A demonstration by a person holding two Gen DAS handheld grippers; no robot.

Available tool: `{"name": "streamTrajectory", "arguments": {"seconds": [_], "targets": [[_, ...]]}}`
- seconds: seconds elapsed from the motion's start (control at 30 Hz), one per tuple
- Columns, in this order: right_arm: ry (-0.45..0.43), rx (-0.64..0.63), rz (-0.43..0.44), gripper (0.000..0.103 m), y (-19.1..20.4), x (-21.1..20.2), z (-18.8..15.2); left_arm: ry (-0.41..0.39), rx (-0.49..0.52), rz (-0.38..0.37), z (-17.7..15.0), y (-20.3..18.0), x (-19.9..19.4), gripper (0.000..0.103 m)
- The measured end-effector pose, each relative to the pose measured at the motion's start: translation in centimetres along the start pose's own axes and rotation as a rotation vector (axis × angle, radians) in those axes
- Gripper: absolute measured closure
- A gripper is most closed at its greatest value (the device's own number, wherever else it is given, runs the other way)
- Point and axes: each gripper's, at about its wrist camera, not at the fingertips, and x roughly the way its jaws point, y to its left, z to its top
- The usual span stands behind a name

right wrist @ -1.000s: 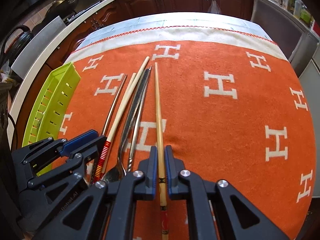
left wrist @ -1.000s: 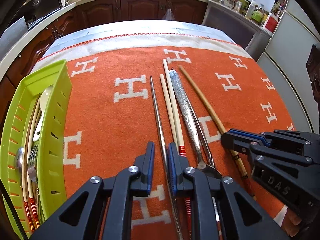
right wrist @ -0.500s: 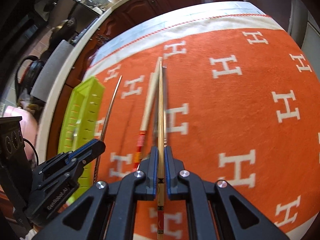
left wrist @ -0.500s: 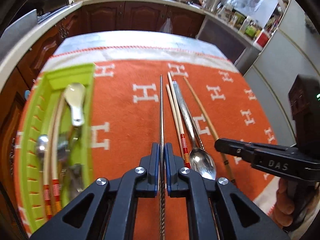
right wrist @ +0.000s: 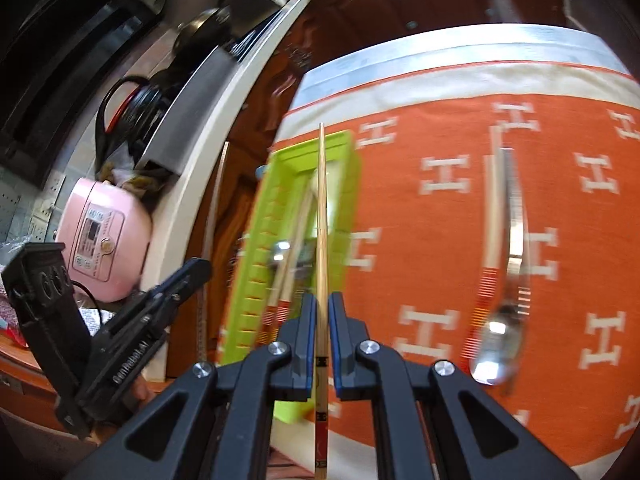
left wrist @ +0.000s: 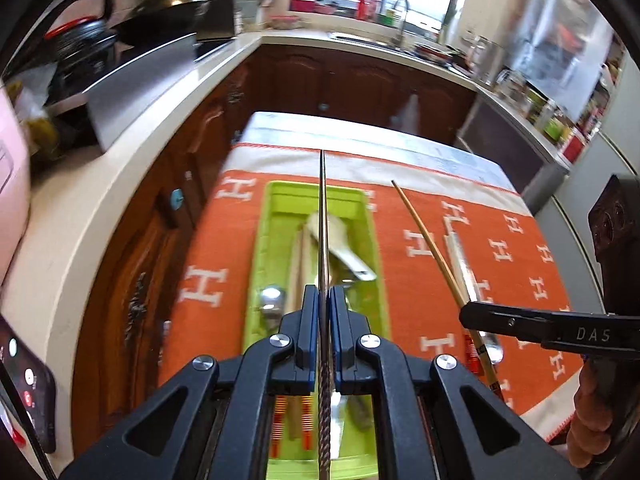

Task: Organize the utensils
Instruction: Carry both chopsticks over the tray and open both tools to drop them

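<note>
My left gripper (left wrist: 324,300) is shut on a metal chopstick (left wrist: 323,216) and holds it lengthwise above the green utensil tray (left wrist: 260,264). My right gripper (right wrist: 322,308) is shut on a bamboo chopstick (right wrist: 321,200) and holds it over the same tray (right wrist: 256,248); it also shows in the left wrist view (left wrist: 424,236). The tray holds a white spoon (left wrist: 340,236), chopsticks with red bands and metal pieces. A wooden chopstick (right wrist: 491,216) and a metal spoon (right wrist: 500,344) lie on the orange cloth (right wrist: 440,240).
The tray lies near the left edge of the cloth-covered table. Beyond it runs a counter with a pink rice cooker (right wrist: 100,236), a kettle (right wrist: 136,108) and a pan (left wrist: 168,8). A phone (left wrist: 24,384) sits at lower left.
Both grippers have lifted their chopsticks off the cloth and swung left, from the utensil row to above the green tray. The view is motion-blurred.
</note>
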Motion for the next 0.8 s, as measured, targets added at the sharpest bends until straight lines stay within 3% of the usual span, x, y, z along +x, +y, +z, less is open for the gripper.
{"name": "streamTrajectory", "arguments": {"seconds": [0.17,0.43,0.7,0.8], "targets": [[0.041,0.022,0.006,0.096,2.7,4.3,1.0,0.019,-0.020,0.015,-0.8,1.8,1.2,0.100],[0.067,0.122,0.010,0.092,3.0,8.7,1.3,0.059,-0.053,0.017,-0.6,2.9,4.2,0.098],[0.035,0.035,-0.015,0.091,3.5,7.6,0.5,0.046,-0.033,0.042,-1.0,1.9,4.1,0.084],[0.014,0.001,-0.037,0.091,3.2,6.5,-0.1,0.018,-0.036,0.057,-1.4,1.3,3.1,0.070]]}}
